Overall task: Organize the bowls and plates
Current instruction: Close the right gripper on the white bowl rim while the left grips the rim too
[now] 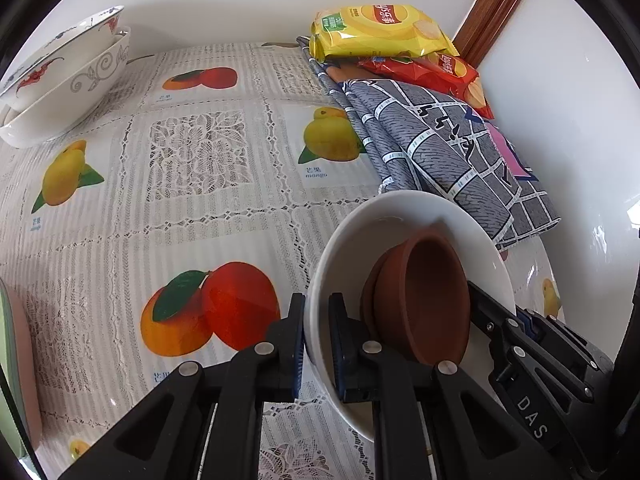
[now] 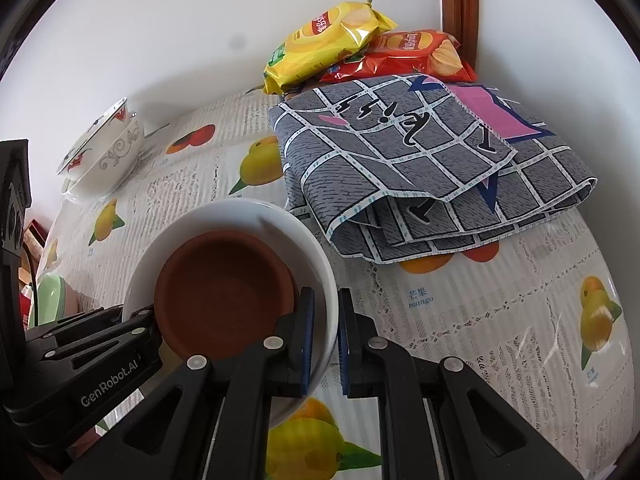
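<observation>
Both grippers are holding one white bowl by its rim, one on each side, and two small brown clay dishes, nested in one another, are lying loose inside it. In the left wrist view the bowl is sitting in the lower right of the frame; in the right wrist view it is in the lower left, and it seems to be raised a little above the fruit-print tablecloth, though I cannot tell this surely. To do this step well, I think the two hands should be moving together at the same height, because the bowl is looking tilted and the brown dishes are leaning on the wall and could be sliding out. The likely goal is the stack of patterned bowls in the upper left of the left view, well apart from the white bowl, so the way across the cloth is long. The left gripper is nearly closed, its blue pads pinching the white rim, one finger outside and one inside. The right gripper is doing the same on the opposite rim. The folded grey cloth and the chip bags are lying near the bowl, in the upper right, and are better avoided.
</observation>
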{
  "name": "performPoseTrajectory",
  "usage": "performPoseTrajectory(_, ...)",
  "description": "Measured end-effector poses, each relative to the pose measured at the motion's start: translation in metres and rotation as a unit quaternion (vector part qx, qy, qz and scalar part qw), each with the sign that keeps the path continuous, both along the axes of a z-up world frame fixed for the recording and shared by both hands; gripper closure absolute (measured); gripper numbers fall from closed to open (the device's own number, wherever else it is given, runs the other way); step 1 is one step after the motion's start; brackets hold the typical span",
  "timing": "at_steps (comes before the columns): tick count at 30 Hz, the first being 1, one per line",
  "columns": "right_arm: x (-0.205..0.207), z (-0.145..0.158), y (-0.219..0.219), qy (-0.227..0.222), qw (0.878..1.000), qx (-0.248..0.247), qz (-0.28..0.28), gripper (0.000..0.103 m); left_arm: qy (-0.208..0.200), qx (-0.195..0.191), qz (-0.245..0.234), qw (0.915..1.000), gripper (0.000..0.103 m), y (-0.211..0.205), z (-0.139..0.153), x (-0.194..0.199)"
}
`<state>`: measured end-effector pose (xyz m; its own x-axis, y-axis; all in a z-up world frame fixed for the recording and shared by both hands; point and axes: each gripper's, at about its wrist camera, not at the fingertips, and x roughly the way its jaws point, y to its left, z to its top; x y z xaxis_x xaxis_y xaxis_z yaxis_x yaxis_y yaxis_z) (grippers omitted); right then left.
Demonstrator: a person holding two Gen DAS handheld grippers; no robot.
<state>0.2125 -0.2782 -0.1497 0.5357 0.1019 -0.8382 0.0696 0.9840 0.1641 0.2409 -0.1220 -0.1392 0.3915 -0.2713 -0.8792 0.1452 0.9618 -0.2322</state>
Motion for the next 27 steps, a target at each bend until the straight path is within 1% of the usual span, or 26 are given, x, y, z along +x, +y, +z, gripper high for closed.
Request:
performPoseTrajectory(6, -0.006, 0.001, 0.002, 0.003, 1.0, 0.005, -0.004, 0.092, 0.0, 0.002, 0.002, 1.0, 0.092, 0.002, 0.001, -0.006)
performPoseTrajectory(10, -0.012, 0.003, 0.005, 0.002, 1.0, 0.003, 0.0, 0.093, 0.003, -0.006, 0.009, 0.9999, 0.092, 0.007, 0.003, -0.011)
performPoseTrajectory(15, -0.018, 0.009, 0.008, -0.002, 1.0, 0.001, 0.003, 0.093, 0.0, -0.007, 0.009, 0.9999, 0.092, 0.011, 0.008, -0.016)
performPoseTrajectory(27, -0.032, 0.036, 0.018, -0.027, 1.0, 0.004, 0.012, 0.093, -0.025, -0.007, 0.013, 0.9996, 0.092, 0.021, 0.038, -0.029)
